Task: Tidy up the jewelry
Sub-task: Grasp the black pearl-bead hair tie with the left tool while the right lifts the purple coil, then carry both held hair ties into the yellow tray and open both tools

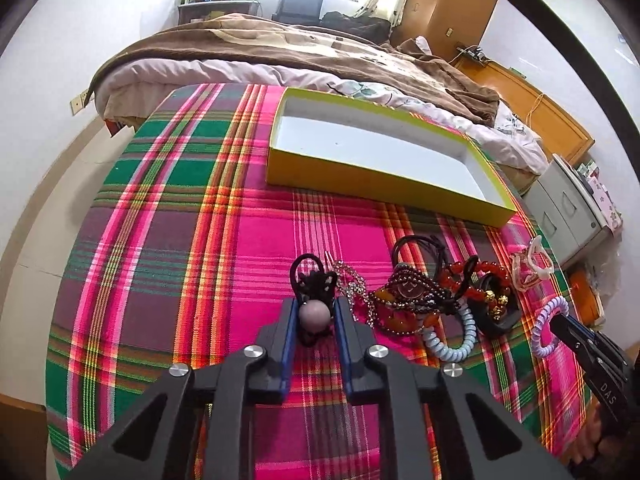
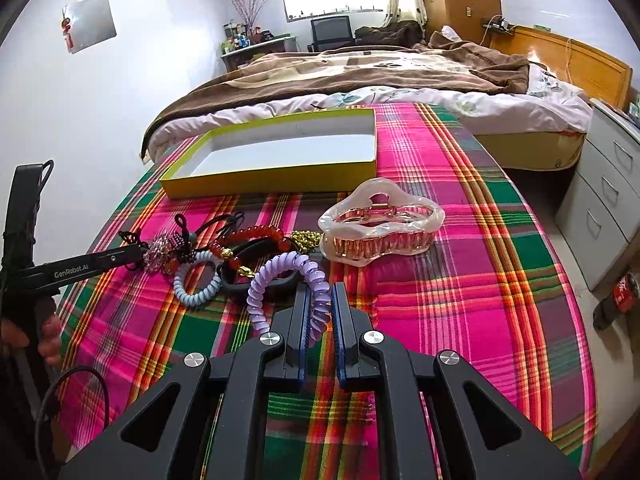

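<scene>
Left wrist view: left tongs [image 1: 316,307] closed onto a dusty-pink bead [image 1: 315,317] on a black knotted cord ornament [image 1: 313,280], pads pressing both sides of the bead. Ornament lies on the plaid cloth [image 1: 180,240] covering the bench, at the left end of the jewelry pile.

Pile, going right from there: clear crystal bead strand [image 1: 352,280], dark garnet bead strands [image 1: 404,292], red bead bracelet [image 1: 476,270] with gold beads, black band [image 1: 500,316], pale blue spiral hair tie [image 1: 460,340]. Pearly claw clip [image 1: 534,264] sits just beyond the pile's right end.

Right wrist view: right tongs [image 2: 320,300] pinched nearly closed on a lilac spiral hair tie [image 2: 280,276]; coil is squeezed between the blue pads, rest of the loop sticks out ahead toward the pile. Same tongs show at the right edge of the left view, tie hanging off the tip.

Yellow box [image 1: 360,176] with white inside sits past the pile on the cloth, nothing in it. Claw clip is near the box's front wall, not touching.

Person's hand [image 2: 50,340] on the left tongs' handle, seen at the left edge of the right view. Bed [image 2: 360,76] with brown blanket behind the bench; grey drawer unit [image 2: 600,200] to the right.
</scene>
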Demonstrator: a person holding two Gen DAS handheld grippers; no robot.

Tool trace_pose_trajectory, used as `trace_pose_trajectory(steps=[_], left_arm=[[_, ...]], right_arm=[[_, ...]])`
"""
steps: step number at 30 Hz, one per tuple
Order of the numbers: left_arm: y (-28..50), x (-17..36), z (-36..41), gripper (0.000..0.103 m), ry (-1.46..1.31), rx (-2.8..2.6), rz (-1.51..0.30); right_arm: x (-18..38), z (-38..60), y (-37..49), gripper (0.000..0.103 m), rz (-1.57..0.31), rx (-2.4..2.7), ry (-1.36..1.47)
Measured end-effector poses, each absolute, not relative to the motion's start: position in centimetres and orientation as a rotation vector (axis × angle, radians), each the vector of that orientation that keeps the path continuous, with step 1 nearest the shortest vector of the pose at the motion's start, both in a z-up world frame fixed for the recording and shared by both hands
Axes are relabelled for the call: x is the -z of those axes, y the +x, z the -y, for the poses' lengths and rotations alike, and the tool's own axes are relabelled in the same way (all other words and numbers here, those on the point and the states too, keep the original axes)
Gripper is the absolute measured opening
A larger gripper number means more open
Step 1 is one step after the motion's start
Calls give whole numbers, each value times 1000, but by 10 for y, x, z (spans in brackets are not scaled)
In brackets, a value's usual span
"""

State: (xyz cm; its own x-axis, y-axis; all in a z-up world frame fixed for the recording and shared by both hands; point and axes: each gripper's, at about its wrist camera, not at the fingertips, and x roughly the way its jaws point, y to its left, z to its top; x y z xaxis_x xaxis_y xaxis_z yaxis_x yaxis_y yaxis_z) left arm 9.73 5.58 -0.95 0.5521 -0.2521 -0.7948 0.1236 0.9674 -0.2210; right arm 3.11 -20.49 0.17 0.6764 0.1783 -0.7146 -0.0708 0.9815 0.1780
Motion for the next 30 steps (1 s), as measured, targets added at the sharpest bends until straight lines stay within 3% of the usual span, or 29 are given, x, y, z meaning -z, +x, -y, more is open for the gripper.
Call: trace_pose_trajectory(steps=[16, 30], left_arm=[[94, -37, -66, 17, -149, 216, -885], [169, -62, -49, 17, -158, 277, -860]], right_arm=[[-42, 213, 46, 11, -738, -162, 140], [-66, 222, 145, 11, -763, -167, 139]])
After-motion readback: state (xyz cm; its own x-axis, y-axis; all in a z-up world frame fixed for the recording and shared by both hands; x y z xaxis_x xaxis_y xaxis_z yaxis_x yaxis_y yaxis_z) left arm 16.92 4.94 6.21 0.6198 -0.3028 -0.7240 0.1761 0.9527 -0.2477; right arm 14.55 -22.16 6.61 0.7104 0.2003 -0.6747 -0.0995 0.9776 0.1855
